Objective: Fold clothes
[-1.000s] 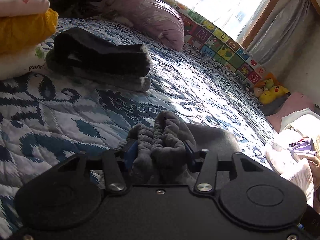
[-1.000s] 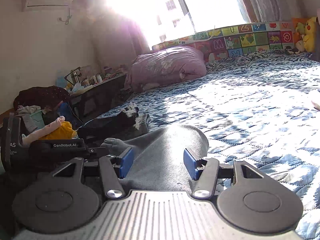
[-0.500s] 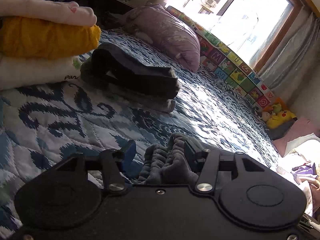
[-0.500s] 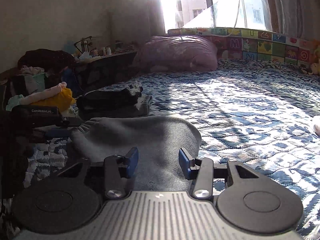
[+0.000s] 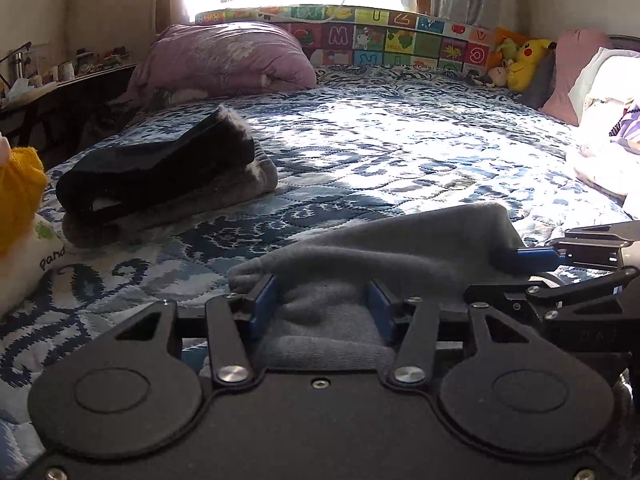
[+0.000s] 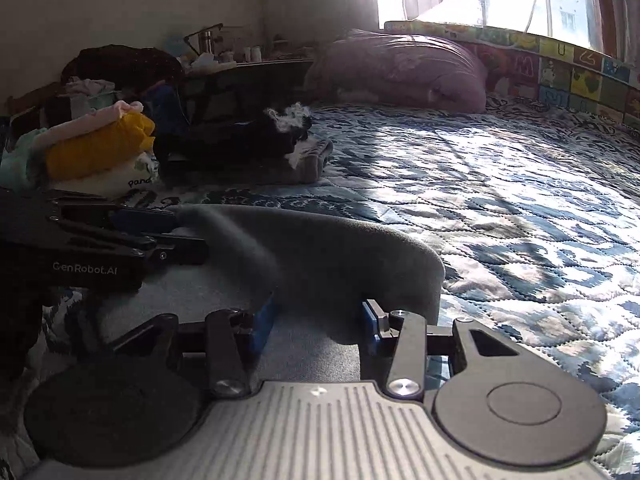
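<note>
Bed [image 5: 400,152] fills most of the room, its blue and white quilt lit by sun from the window. A purple duvet bundle [image 5: 224,60] lies at the far end, against a bright alphabet mat [image 5: 400,40] set along the window wall, with a yellow plush toy [image 5: 528,60] in the corner. A cluttered dark desk [image 6: 248,72] stands past the left edge of the bed.

On the left part of the quilt rests a folded stack of clothes [image 6: 100,148], white under yellow under pink. Just beside it lies a folded black garment with a furry trim [image 5: 160,164], on top of a folded grey piece [image 5: 240,188].

Nearest to me, the grey garment [image 5: 380,248] being folded lies on the quilt, its upper layer raised into a hump between the two tools. The left claw [image 5: 322,308] has its blue pads spread, with grey cloth bunched between them; I cannot tell whether they press it. The right claw [image 6: 316,320] also stands apart, cloth passing between its pads, and whether it pinches is unclear. Each claw shows in the other's view, at the opposite end of the garment.
</note>
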Motion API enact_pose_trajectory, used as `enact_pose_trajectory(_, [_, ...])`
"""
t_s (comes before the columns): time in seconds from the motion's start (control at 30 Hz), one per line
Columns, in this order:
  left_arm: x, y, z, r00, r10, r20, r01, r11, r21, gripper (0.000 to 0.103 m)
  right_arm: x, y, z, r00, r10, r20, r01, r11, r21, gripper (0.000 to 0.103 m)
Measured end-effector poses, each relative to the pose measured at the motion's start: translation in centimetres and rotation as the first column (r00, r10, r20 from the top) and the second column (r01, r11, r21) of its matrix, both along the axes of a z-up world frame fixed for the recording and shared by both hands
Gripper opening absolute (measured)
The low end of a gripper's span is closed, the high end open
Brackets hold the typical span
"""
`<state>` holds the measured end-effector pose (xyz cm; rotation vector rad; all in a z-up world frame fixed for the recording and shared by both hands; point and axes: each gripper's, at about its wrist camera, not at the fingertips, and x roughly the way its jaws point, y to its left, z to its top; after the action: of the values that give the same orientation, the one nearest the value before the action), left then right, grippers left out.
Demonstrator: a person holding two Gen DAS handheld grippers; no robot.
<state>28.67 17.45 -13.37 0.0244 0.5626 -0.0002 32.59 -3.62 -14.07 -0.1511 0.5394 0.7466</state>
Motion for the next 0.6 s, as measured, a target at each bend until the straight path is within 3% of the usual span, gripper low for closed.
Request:
enact_pose_trajectory(0.17, [-1.5, -0.5, 0.5, 0.999, -0.002, 0.045, 0.001, 0.999, 0.035, 0.052, -0.9, 0.6, 2.1, 1.000, 0.012, 0.027, -0.010, 0.997, -0.079, 0.045])
enact_pose_trajectory(0.3, [-3.8, 0.3, 2.9, 0.989, 0.043, 0.139, -0.033, 0.997, -0.074, 0.050, -1.1, -0.1, 5.2, 0.997, -0.009, 0.079, 0.012, 0.999, -0.039, 0.045])
enact_pose_trajectory(0.33, [-3.7, 0.3, 2.9, 0.989, 0.034, 0.142, -0.024, 0.997, -0.072, 0.050, -0.6, 0.2, 5.6, 0.996, -0.008, 0.087, 0.011, 0.999, -0.045, 0.045])
enact_pose_trajectory(0.47, [-2.2, -0.6, 2.0, 0.994, -0.003, 0.110, -0.001, 0.999, 0.041, 0.050, 1.9, 1.8, 5.9, 0.996, 0.003, 0.087, 0.004, 0.997, -0.077, 0.045])
enact_pose_trajectory(0.6, [-0.3, 0.0, 0.8, 0.999, 0.037, 0.016, -0.037, 0.999, 0.019, 0.051, 4.8, 3.1, 3.0, 1.000, -0.011, -0.021, 0.008, 0.994, -0.110, 0.045])
